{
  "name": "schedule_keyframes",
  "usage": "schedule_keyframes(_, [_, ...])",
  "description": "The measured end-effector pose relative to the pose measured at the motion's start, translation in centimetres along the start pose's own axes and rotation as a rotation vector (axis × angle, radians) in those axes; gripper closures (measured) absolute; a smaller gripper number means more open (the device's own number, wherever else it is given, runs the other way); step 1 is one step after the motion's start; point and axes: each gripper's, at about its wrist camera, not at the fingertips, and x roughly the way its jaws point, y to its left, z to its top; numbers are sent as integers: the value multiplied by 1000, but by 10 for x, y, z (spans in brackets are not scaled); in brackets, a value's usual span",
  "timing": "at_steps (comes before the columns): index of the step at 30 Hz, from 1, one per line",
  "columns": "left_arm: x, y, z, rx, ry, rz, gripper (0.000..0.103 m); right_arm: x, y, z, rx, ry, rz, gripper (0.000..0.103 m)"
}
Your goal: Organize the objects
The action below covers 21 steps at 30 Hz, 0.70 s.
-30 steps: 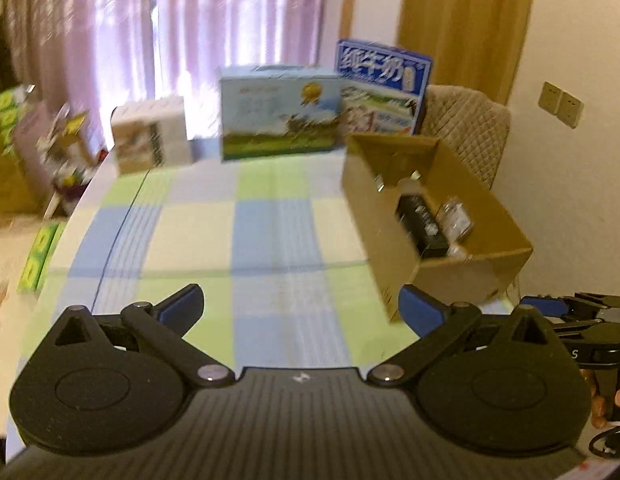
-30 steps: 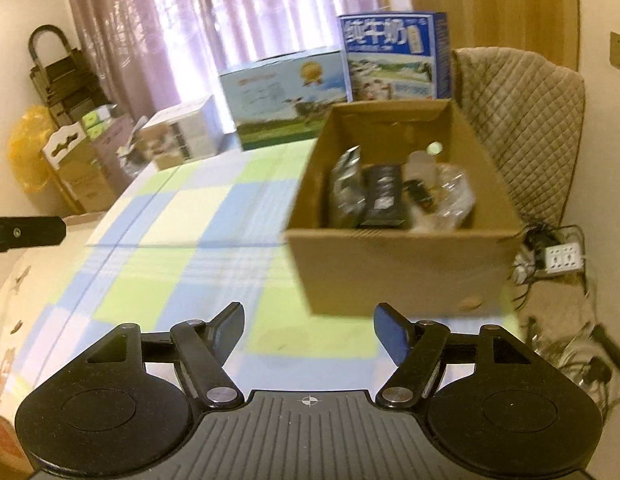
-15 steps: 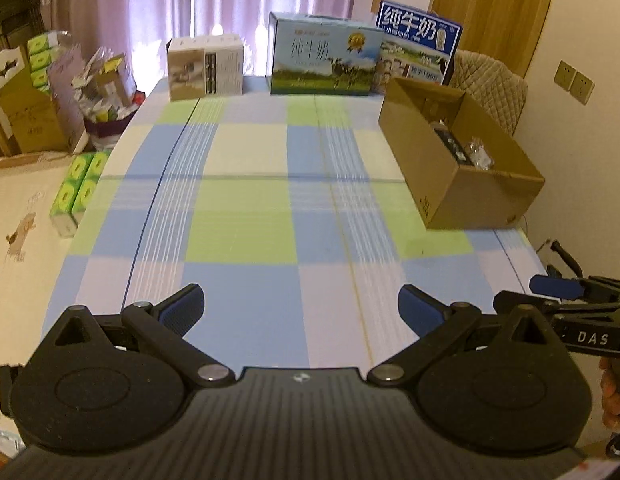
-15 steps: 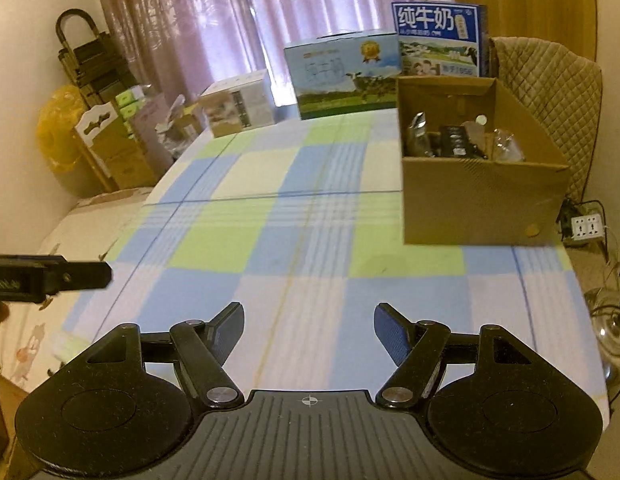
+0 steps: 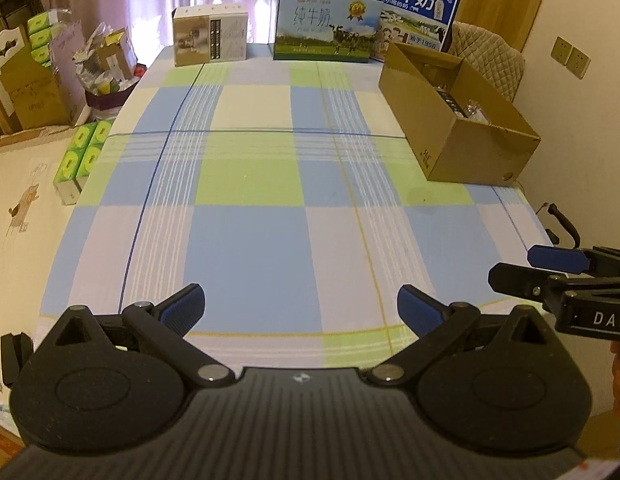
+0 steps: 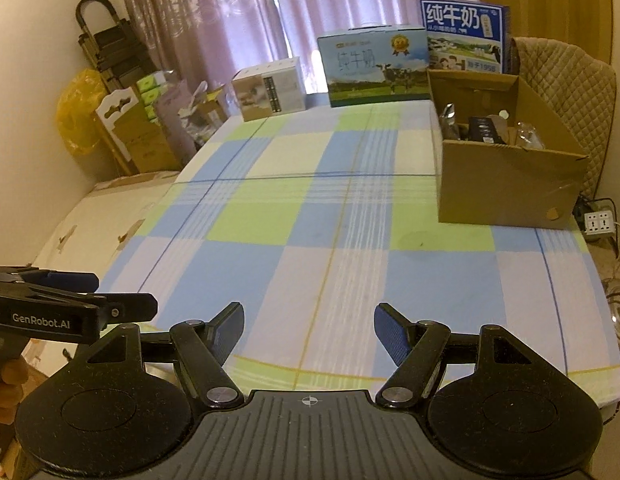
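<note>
1. Fingers on the left gripper (image 5: pixel 298 306) are spread wide and hold nothing.
2. Fingers on the right gripper (image 6: pixel 309 330) are spread wide too, with nothing between them.
3. Both grippers hang over the near edge of the worktop (image 5: pixel 250 240), side by side. Each one shows at the edge of the other's view.
4. A checked cloth covers the worktop, and the near part has no loose things on it.
5. The cardboard box (image 6: pixel 506 176) sits far off on the right side. It already holds a dark flat thing and some shiny small things, too small to name.
6. Two milk cartons (image 5: pixel 326 24) and a small pale box (image 5: pixel 210 36) stand along the far edge.
7. I think the tidying looks nearly done.
8. Reaching far across could bump the box, and it could slide off the right edge, which is very close.
</note>
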Motion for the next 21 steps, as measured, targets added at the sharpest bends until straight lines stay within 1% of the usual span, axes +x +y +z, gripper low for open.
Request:
schedule_keyframes(8, [-3, 3, -12, -10, 18, 8, 2, 0, 6, -7, -12, 11, 10, 34])
schedule_keyframes(21, [-8, 2, -16, -12, 10, 20, 2, 2, 10, -12, -15, 20, 18, 34])
